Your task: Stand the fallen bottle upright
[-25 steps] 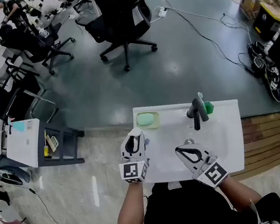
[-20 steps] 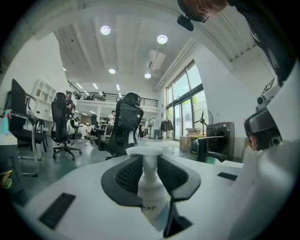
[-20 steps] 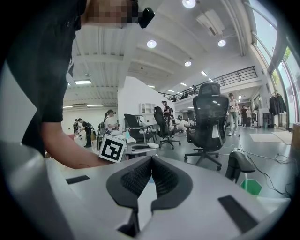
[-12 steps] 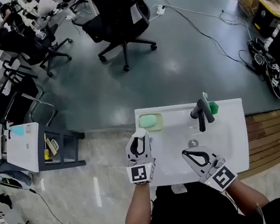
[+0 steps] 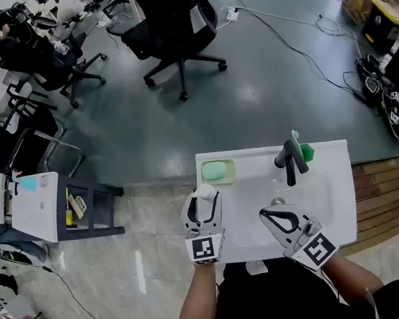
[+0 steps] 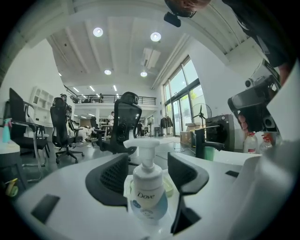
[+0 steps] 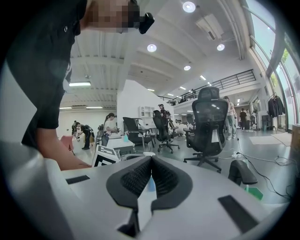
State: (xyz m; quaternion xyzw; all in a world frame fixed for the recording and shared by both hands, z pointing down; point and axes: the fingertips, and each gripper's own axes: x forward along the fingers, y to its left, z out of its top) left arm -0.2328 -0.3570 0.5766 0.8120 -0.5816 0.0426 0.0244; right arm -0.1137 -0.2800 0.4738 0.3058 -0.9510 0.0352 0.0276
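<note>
The bottle stands upright on the sink rim, between the jaws of the left hand-held gripper. Those jaws have just been opening and sit partly apart, clear of its sides, apparently releasing it because it stands alone. To its right, the right hand-held gripper waits empty, jaws together.

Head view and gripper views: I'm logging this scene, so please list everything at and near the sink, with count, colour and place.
Pump bottle: one, white and blue, upright on the sink's left rim.
Sink: one, white, below both grippers.
Faucet: one, dark, sink's back edge.
Soap bar: one, pale green, sink's back-left corner.
Office chair: one, black, floor beyond.
Left gripper: one, white, jaws have just been opening, bottle between them.
Right gripper: one, white, jaws together, empty.
</note>
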